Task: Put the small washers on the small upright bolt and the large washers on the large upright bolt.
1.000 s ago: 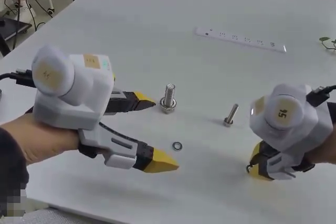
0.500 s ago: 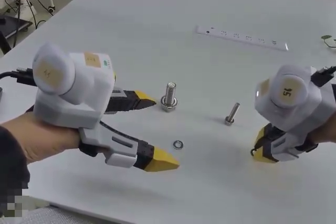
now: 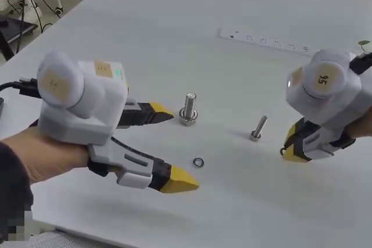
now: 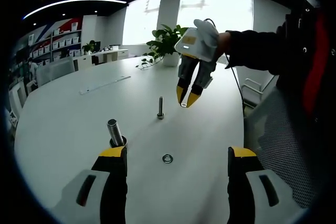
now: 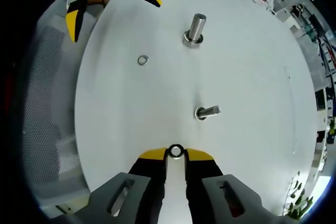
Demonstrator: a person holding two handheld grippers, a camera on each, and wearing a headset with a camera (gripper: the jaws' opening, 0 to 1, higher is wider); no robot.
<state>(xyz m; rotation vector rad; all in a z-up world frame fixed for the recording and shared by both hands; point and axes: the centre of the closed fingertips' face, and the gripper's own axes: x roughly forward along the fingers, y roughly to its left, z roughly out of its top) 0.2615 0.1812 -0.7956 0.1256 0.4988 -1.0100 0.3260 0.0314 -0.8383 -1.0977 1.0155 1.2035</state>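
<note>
Carrying one washer (image 5: 176, 151), clamped by its rim between the right gripper (image 3: 290, 150) tips, near the small bolt (image 3: 258, 128), hole facing down toward the table (image 3: 232, 213). Not yet dropped on. Second washer (image 3: 198, 161) lying flat between the wide-apart jaws of the left gripper (image 3: 181, 150). Both bolts standing head-down, long axes vertical, threads up. Large bolt (image 3: 188, 108) perhaps ringed at its base already; hard to tell.
</note>
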